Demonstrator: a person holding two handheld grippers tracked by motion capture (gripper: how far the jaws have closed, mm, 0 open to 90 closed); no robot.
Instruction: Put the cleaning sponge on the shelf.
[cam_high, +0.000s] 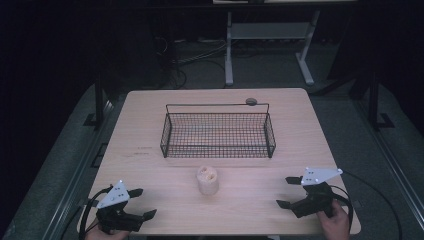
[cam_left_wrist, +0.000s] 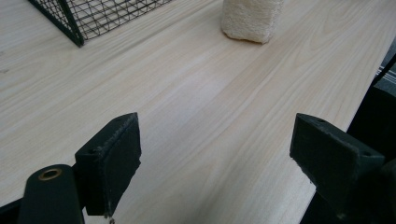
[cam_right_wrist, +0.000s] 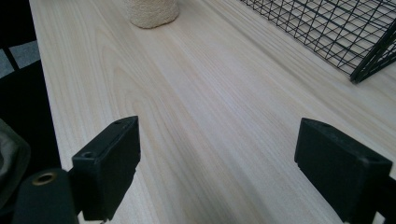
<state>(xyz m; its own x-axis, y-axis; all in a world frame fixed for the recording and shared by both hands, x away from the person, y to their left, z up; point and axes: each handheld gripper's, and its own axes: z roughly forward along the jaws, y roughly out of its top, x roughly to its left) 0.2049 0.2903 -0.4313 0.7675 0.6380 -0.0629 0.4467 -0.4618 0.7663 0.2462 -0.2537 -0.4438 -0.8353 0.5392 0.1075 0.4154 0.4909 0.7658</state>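
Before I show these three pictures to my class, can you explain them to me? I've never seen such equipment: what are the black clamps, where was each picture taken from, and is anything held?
A person holds a two-jaw tool in each hand: the left gripper and the right gripper. Both are open and hold nothing. One picture looks down from above; the other two come from cameras riding on each gripper. On the wooden table stand a black wire basket and, nearer the person, a pale sponge-like roll, untouched.

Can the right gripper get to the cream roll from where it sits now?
Probably yes. The right gripper is open and aimed across bare table toward the cream roll, which stands upright in front of the wire basket, apart from it. Nothing lies between them.
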